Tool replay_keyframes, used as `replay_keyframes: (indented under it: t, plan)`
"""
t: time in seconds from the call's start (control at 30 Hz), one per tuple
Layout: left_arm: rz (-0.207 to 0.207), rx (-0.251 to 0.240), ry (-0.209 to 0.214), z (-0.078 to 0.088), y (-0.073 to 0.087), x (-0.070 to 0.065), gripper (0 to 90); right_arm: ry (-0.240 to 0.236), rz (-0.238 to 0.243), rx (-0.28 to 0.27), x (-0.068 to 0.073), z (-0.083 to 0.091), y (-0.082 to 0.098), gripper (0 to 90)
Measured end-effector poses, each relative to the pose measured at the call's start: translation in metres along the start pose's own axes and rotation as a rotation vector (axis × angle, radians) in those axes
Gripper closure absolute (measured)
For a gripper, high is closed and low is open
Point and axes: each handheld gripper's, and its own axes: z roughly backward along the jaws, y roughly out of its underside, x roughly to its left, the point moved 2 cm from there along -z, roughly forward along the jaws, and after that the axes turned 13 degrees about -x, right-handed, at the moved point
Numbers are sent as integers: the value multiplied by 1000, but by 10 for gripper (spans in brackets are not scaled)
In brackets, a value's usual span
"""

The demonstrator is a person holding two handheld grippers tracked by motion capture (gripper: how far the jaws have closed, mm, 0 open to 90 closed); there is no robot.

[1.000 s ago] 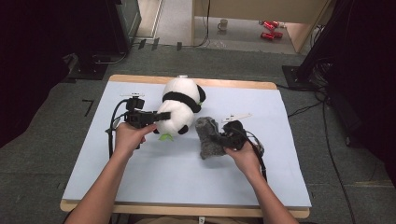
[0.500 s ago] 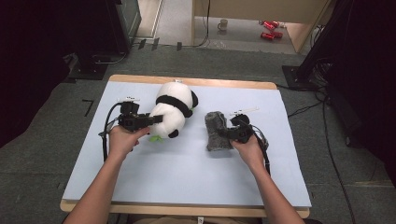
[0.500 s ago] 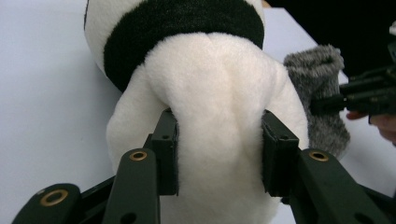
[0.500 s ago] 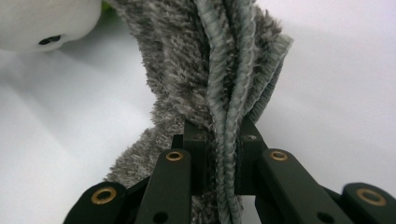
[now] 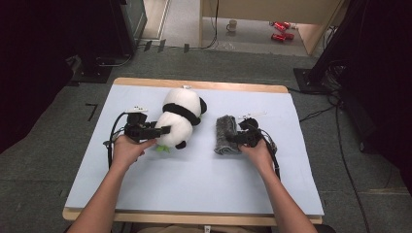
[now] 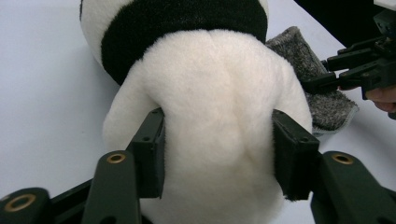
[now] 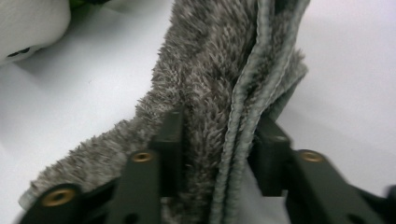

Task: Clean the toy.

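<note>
A black-and-white plush panda (image 5: pixel 180 119) lies on the pale blue table mat (image 5: pixel 194 184). My left gripper (image 5: pixel 167 130) comes at it from the left. Its jaws have just been opening, but the pads still dent the white body (image 6: pixel 215 102) on both sides of the left gripper (image 6: pixel 218 154). A folded grey fuzzy towel (image 5: pixel 224 133) lies right of the panda. My right gripper (image 5: pixel 232 137) reaches it from the right; its jaws have just been opening. The towel (image 7: pixel 210 79) stands loosely between the jaws of the right gripper (image 7: pixel 217 135), its stitched edge near one pad.
The mat covers a wooden table (image 5: pixel 194 213); bare mat stretches in front of both hands. Beyond the table, on the floor, stand a mug (image 5: pixel 232 24) and red objects (image 5: pixel 279 31). Dark equipment flanks both sides.
The panda has shifted slightly left and nearer. The towel has moved right and settled flat on the mat. Both grippers' jaws stand wider than before.
</note>
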Motion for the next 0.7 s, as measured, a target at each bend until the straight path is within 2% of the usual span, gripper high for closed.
replay_keyframes:
  t: [0.13, 0.2, 0.3, 0.4, 0.53, 0.7]
  plan:
    - [-12, -13, 19, 0, 0, 0, 359, -1, 34, -24, -1, 7, 1, 509]
    - [-31, -21, 18, 0, 0, 0, 317, -7, 28, -40, -2, 12, 0, 473]
    - [-47, -31, 15, 2, -1, -1, 279, -25, 21, -94, -3, 20, -3, 391]
    - [-70, -29, 12, 3, -2, -3, 267, -39, 27, -145, -4, 27, -7, 332]
    - [-91, -24, 18, 7, -4, -5, 267, -45, 25, -160, -8, 34, -9, 322]
    - [-75, -56, 32, 15, -10, -7, 308, -48, 5, -188, -18, 45, -11, 332]
